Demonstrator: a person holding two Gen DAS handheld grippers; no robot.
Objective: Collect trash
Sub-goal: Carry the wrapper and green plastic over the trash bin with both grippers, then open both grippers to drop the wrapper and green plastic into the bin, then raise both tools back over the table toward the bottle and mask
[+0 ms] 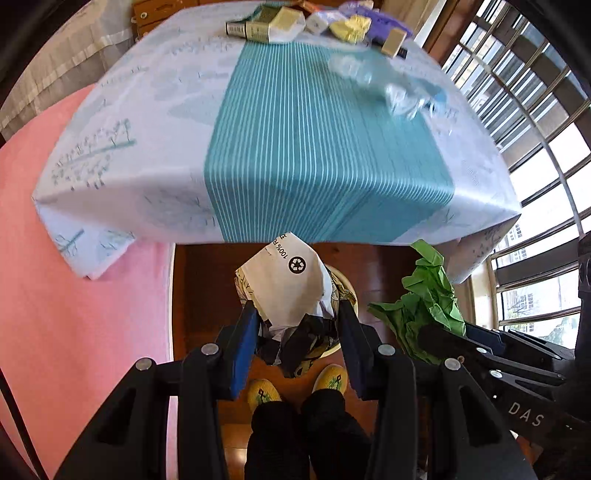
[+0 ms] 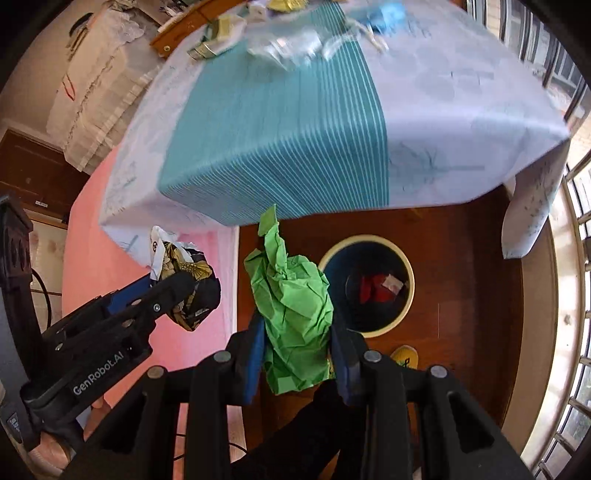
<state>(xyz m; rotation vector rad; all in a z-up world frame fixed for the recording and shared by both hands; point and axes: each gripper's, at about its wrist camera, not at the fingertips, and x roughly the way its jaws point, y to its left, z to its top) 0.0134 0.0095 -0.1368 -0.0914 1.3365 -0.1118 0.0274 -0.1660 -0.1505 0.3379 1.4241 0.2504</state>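
Note:
My left gripper (image 1: 297, 314) is shut on a crumpled white and black printed bag (image 1: 291, 284) and holds it above the round trash bin (image 1: 349, 290), most of which the bag hides. My right gripper (image 2: 297, 326) is shut on a crumpled green paper (image 2: 293, 306) and holds it just left of the bin (image 2: 404, 269), a dark bin with a cream rim and red trash inside. The green paper also shows in the left wrist view (image 1: 424, 299), and the bag in the right wrist view (image 2: 188, 284). More trash lies at the table's far end (image 1: 314, 22), with a clear plastic bottle (image 1: 388, 85).
A table under a white and teal striped cloth (image 1: 295, 147) stands ahead, its near edge just above the bin. A pink cloth (image 1: 74, 295) hangs at the left. Barred windows (image 1: 535, 147) run along the right. The floor is brown wood (image 2: 461, 295). The person's yellow shoes (image 1: 328, 378) are below.

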